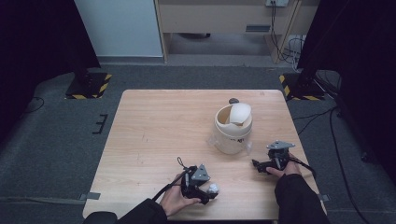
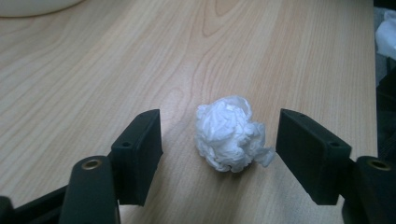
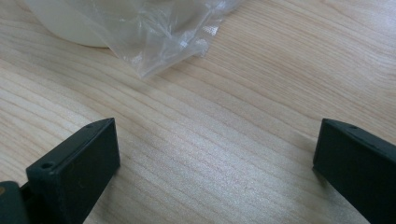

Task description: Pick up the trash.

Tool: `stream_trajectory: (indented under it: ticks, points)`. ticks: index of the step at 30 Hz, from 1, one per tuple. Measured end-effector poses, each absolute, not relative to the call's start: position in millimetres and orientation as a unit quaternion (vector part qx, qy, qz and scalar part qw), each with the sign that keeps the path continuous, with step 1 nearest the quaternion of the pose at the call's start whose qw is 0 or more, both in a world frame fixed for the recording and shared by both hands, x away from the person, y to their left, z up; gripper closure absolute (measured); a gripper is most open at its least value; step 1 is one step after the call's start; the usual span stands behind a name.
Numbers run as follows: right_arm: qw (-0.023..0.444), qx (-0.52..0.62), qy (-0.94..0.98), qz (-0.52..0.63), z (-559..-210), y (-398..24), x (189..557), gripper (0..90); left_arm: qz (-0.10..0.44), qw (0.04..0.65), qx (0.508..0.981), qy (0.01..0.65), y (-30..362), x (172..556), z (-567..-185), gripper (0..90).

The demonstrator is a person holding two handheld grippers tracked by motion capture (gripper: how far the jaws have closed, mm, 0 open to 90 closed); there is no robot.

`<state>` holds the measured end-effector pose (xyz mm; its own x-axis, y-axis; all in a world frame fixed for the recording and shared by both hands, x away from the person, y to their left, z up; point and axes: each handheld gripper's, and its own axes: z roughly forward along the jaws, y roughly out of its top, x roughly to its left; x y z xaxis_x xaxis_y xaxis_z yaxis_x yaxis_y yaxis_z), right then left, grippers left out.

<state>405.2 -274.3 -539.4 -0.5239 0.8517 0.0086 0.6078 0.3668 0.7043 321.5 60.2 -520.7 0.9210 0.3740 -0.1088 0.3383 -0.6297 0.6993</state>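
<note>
A crumpled white tissue ball (image 2: 229,133) lies on the wooden table (image 1: 154,130) near its front edge, seen from above as a small white lump (image 1: 213,188). My left gripper (image 2: 219,149) straddles it with one jaw on each side; a gap shows at the left pad, and the right pad stands close to the tissue's edge without pressing, so it is open. In the high view the left gripper (image 1: 211,192) is held low by a hand. My right gripper (image 3: 215,158) stands wide open over bare wood, at the table's right (image 1: 258,166).
A cream bin (image 1: 232,128) with a tilted swing lid stands right of centre. Its clear plastic liner (image 3: 159,32) spills onto the table just ahead of the right gripper. A small dark object (image 1: 233,100) lies behind the bin. The table's left half is bare wood.
</note>
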Motion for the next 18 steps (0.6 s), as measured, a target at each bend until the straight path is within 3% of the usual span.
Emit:
stream_trajectory:
  ticks: [18]
  points:
    - [0.182,0.452,0.806,0.335,-539.4,-274.3,405.2,0.7,0.045,0.363,0.914,0.176,55.1,320.1,-521.7,58.4]
